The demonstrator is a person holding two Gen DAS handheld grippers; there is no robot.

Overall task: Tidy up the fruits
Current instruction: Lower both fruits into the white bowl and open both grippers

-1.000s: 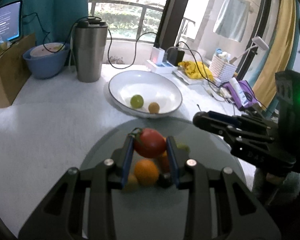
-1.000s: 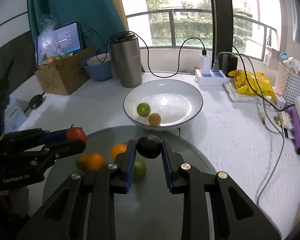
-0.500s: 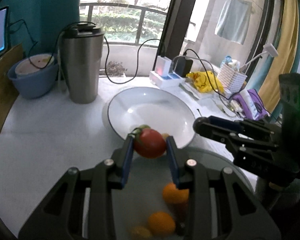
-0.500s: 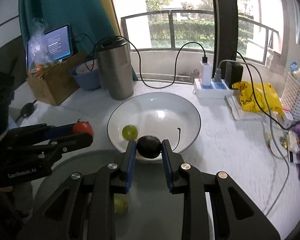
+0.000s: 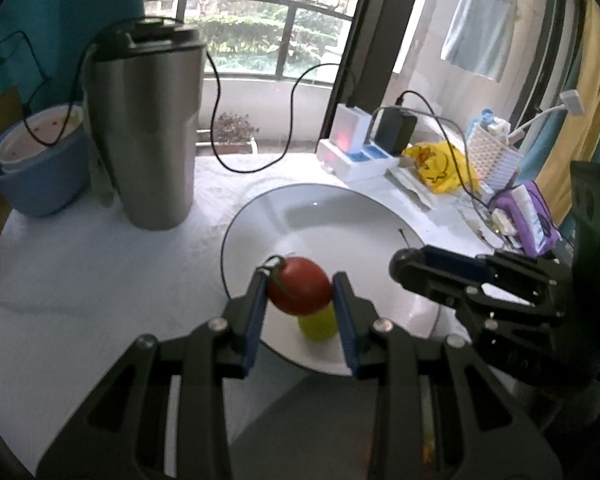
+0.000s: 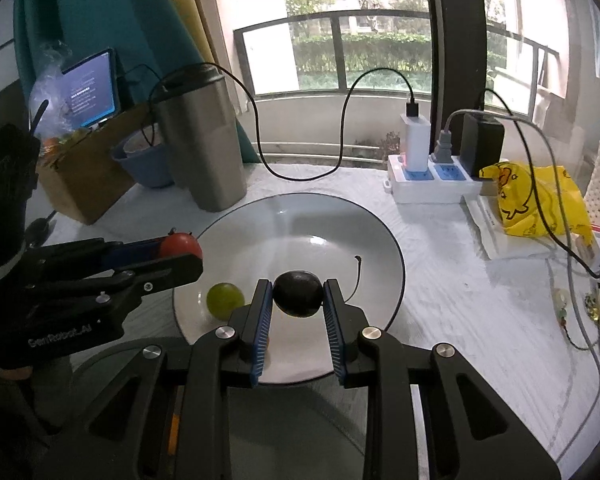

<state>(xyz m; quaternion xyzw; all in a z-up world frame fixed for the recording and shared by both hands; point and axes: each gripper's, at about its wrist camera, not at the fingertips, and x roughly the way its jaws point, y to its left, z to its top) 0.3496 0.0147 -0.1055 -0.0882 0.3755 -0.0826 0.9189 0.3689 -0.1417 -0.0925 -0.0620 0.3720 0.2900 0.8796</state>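
Observation:
My left gripper [image 5: 299,294] is shut on a red tomato [image 5: 299,291] and holds it above the near left part of the white bowl [image 5: 256,216]. A green lime [image 5: 318,322] lies in the bowl just under the tomato. My right gripper [image 6: 297,298] is shut on a dark round fruit [image 6: 298,293] and holds it over the near middle of the bowl [image 6: 380,240]. The lime [image 6: 225,301] lies left of it. The left gripper with the tomato [image 6: 179,244] shows at the left of the right wrist view. The right gripper's fingers [image 5: 452,268] show at the right of the left wrist view.
A steel tumbler [image 5: 148,140] and a blue bowl [image 5: 32,176] stand behind the white bowl at the left. A power strip with chargers [image 6: 432,176], a yellow bag [image 6: 532,200] and cables lie at the back right. A grey round tray [image 6: 300,420] is under the grippers.
Both grippers have moved forward from above the grey tray to above the white bowl, each still holding its fruit. The tray's loose oranges have dropped out of view.

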